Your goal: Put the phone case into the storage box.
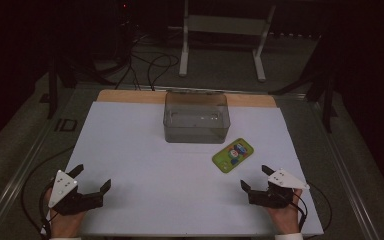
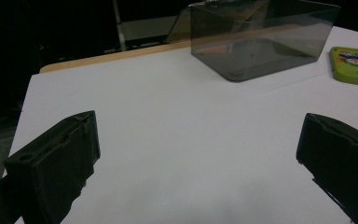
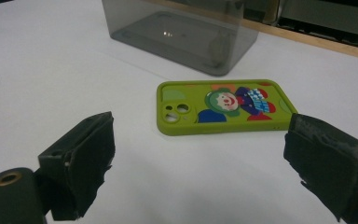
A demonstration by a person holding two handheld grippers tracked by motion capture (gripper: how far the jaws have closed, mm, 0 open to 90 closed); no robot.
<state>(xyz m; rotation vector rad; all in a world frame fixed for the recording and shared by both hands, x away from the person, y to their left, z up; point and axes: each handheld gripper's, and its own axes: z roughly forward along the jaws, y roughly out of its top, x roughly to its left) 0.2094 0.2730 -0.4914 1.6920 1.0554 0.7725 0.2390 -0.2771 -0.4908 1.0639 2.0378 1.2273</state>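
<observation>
Lying flat on the white sheet (image 1: 145, 165), the green phone case (image 1: 233, 154) sat near the right gripper (image 1: 253, 179), at about its eleven o'clock, untouched; those jaws gaped apart, empty. Toward twelve stood the smoky clear box (image 1: 196, 118). The left gripper (image 1: 91, 177) gaped too.

Smoky clear bin (image 1: 196, 117) stands upright and open-topped at the far middle of the white table (image 1: 130, 150). Wooden strip (image 1: 130, 96) runs just behind the bin. White metal frame (image 1: 222, 30) and black cables (image 1: 150, 70) on floor beyond it.
</observation>
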